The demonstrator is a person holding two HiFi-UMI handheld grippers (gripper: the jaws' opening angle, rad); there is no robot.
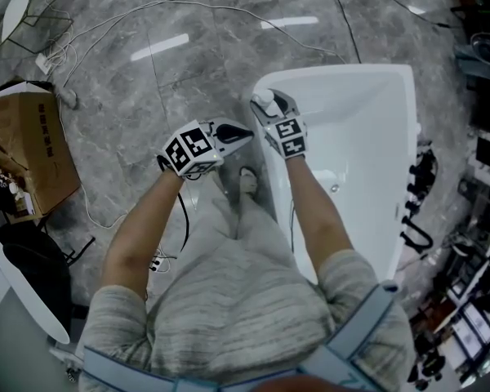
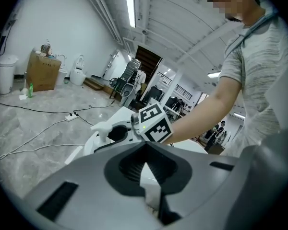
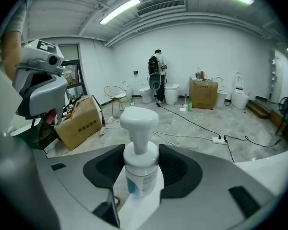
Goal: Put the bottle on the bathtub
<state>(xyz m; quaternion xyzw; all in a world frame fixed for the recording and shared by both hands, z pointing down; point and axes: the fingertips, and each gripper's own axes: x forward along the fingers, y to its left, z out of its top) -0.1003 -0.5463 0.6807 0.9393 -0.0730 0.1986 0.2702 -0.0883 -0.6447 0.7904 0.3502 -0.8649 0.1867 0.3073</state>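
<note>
By bathtub rim (image 1: 335, 73), right tool (image 1: 271, 109) — gripping bottle (image 3: 140, 157) (pump-topped)

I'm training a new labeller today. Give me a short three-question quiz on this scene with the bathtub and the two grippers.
1. True or false: the left gripper holds something.
2. What is the right gripper clamped on? A: a white pump bottle. B: a cable. C: a cardboard box.
3. Fill in: in the head view, the bathtub lies in the ____ half of the picture.

Key: 1 false, its jaws are shut on nothing. 2 A. 3 right.
</note>
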